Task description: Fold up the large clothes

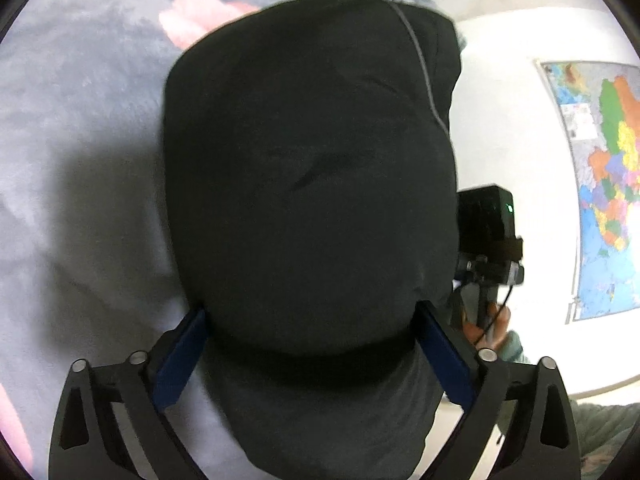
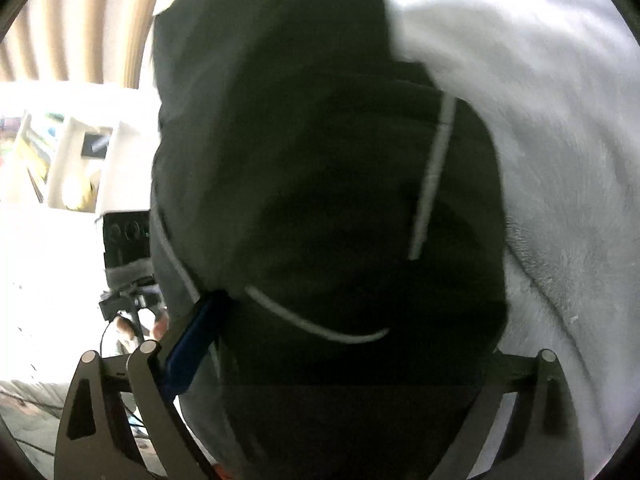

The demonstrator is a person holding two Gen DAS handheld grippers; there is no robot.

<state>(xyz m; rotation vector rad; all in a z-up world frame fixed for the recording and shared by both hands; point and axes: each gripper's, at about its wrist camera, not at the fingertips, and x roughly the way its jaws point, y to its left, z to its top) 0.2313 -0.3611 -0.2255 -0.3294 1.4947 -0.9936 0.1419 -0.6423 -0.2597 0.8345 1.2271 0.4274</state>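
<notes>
1. The biggest thing is the soft grey blanket on the bed. It lies under everything. A pink thing peeks out on it, past the far top edge of the black cloth.

2. Next is the black garment. It looks like a hoodie, because it has a pale cord. It hangs in the air between the two tongs, bunched up and thick, over the blanket.

3. The garment's long side runs away from the cameras, from the tongs up to the far end. The cord end points the far way in the left view. I cannot tell where the sleeves are.

4. The left gripper has its blue pads spread fairly wide, with a fat roll of the cloth squeezed between them.

5. The right gripper also has cloth stuffed between its fingers. Only one blue pad shows. The other is hidden, so I cannot tell how hard it pinches.

6. To do this step well, I think both hands should move together at the same height. Lower the cloth flat onto the blanket, keep it pulled straight, and let go only when it lies down.

7. A bright map hangs on the wall. Keep away from it.
</notes>
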